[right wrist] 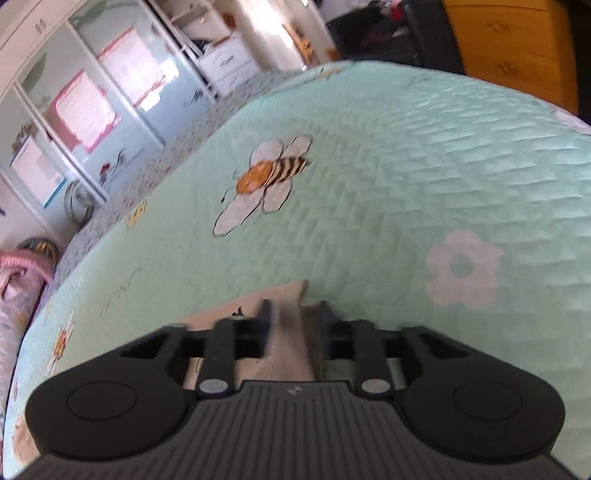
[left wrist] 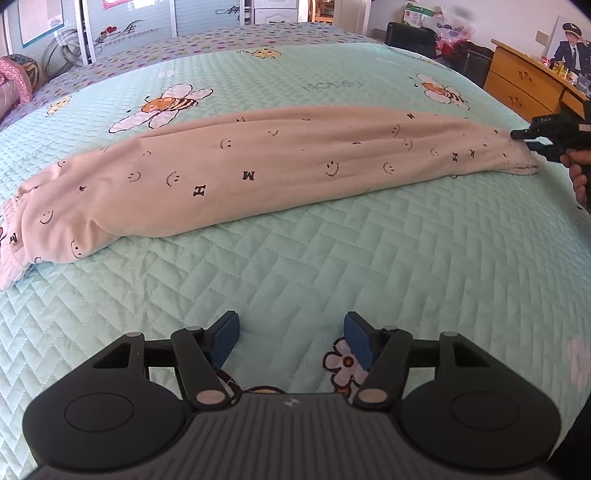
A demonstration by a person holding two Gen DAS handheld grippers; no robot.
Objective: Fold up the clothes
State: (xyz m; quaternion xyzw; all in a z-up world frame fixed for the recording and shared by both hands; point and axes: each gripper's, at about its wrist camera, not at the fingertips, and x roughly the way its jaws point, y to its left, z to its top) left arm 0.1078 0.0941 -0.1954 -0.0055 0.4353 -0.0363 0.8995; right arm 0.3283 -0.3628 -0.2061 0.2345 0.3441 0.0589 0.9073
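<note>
A long pale pink garment printed with smiley faces and letters lies stretched across the mint quilted bedspread, folded lengthwise. My left gripper hovers over bare quilt in front of it, open, with nothing between its blue pads. My right gripper is at the garment's narrow right end, held by a hand. In the blurred right wrist view a ridge of the pink fabric stands between the parted jaws of the right gripper, with a dark gap beside one finger.
The bedspread carries bee and flower prints. Pink pillows lie at the far left, wardrobe doors stand behind the bed, and a wooden dresser stands at the right past the bed's edge.
</note>
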